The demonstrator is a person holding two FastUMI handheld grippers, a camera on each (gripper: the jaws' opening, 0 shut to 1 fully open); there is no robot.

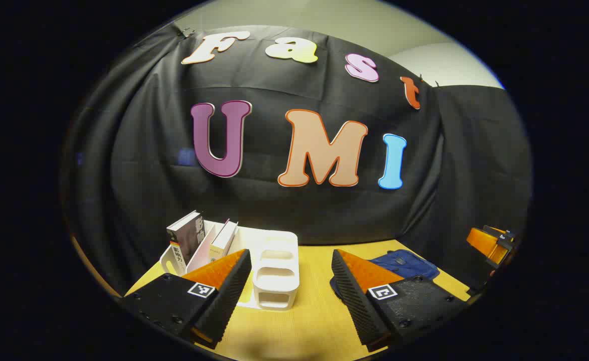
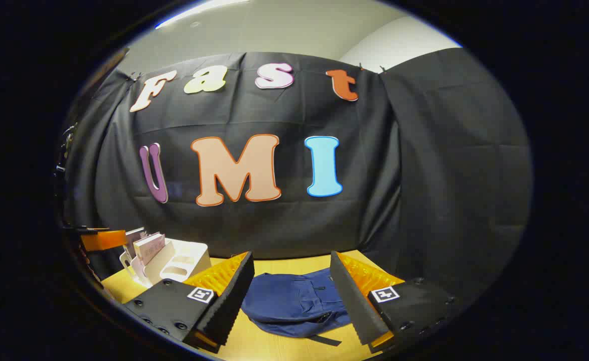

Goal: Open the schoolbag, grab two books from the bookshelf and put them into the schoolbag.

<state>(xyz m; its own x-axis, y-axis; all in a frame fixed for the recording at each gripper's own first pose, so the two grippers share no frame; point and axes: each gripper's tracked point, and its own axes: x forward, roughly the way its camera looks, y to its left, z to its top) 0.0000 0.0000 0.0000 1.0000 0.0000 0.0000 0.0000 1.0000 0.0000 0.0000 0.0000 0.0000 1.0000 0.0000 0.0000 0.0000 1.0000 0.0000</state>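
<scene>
A: Here, both grippers stand spread wide, holding nothing: the left gripper (image 1: 291,268) faces the white plastic bookshelf (image 1: 276,273) with its upright books (image 1: 186,237).

B: And the flat blue fabric schoolbag (image 2: 294,303) lies on the yellow wooden table (image 2: 284,346), framed between the right gripper (image 2: 291,273) fingers, untouched.

A yellow wooden table (image 1: 294,326) stands before black cloth (image 1: 294,210) under a pale wall (image 2: 284,30).

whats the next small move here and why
Probably lower the right gripper onto the schoolbag to start opening it. The bag lies flat on the table, apparently closed, straight ahead between its open fingers, and the books sit in the bookshelf, untouched.
</scene>
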